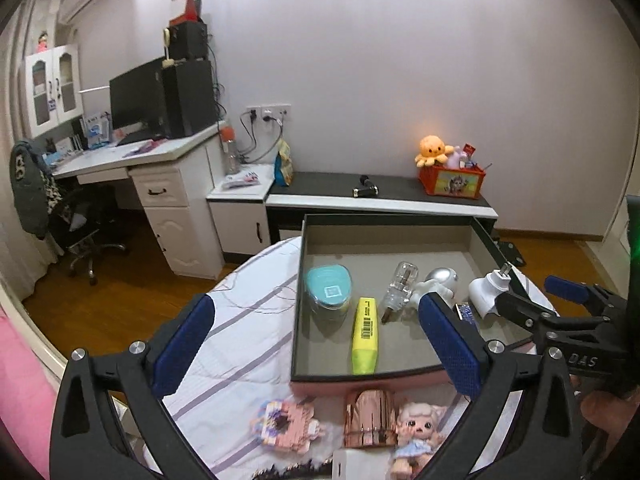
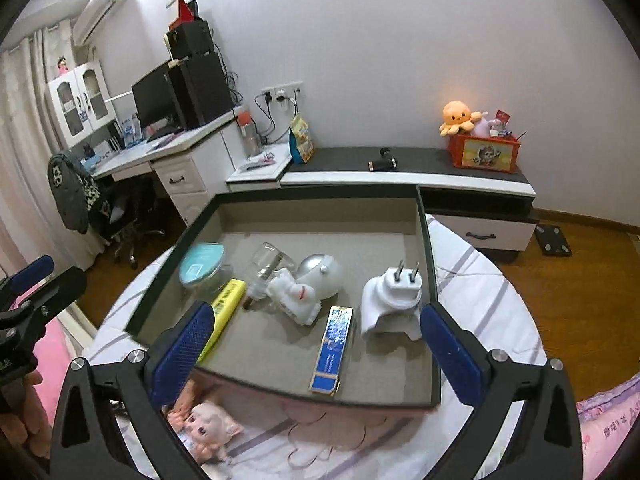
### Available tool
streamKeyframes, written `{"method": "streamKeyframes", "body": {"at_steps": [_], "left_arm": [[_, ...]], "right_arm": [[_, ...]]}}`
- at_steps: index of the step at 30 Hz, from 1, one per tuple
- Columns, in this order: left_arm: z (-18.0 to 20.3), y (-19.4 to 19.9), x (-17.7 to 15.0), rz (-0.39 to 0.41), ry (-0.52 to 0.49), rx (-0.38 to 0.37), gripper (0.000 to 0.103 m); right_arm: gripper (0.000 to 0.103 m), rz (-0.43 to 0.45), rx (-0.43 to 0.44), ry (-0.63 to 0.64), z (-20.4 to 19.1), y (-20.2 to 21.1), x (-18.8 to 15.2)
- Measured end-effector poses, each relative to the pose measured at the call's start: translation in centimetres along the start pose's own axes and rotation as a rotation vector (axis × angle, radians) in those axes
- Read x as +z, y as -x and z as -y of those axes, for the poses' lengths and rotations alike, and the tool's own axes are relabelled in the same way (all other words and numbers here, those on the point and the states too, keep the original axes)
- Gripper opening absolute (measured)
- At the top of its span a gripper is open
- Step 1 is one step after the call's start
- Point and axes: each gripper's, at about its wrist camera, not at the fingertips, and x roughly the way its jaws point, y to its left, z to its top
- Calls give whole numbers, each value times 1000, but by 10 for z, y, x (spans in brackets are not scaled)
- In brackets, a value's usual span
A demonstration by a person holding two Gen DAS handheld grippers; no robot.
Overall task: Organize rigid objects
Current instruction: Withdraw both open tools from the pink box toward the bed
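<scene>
Both hand-held grippers, left [image 1: 316, 344] and right [image 2: 316, 352], hover spread and empty over a grey tray [image 2: 280, 212] on the bed, where highlighter [image 1: 365, 334], plug [image 2: 390, 302] and jar [image 1: 329, 298] lie sorted; a doll [image 1: 418, 436] waits outside.

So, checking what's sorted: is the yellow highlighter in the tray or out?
In: the yellow highlighter lies flat on the tray floor.

In my right wrist view the tray [image 2: 426, 264] fills mid-frame: jar [image 2: 202, 270] far left, highlighter [image 2: 226, 306] beside it, plug [image 2: 394, 300] right, doll [image 2: 208, 430] lower left outside it.
</scene>
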Motion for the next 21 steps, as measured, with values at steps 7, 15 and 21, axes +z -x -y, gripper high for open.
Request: {"method": "streamKeyframes", "body": {"at_steps": [7, 15, 21], "left_arm": [[-6, 35, -8, 33, 24, 13, 103], [-14, 70, -28, 68, 42, 45, 103], [-19, 85, -54, 60, 56, 77, 103]], "right_arm": [[103, 68, 6, 4, -10, 47, -12], [103, 126, -32, 25, -22, 91, -34], [103, 140, -55, 38, -29, 109, -58]]}}
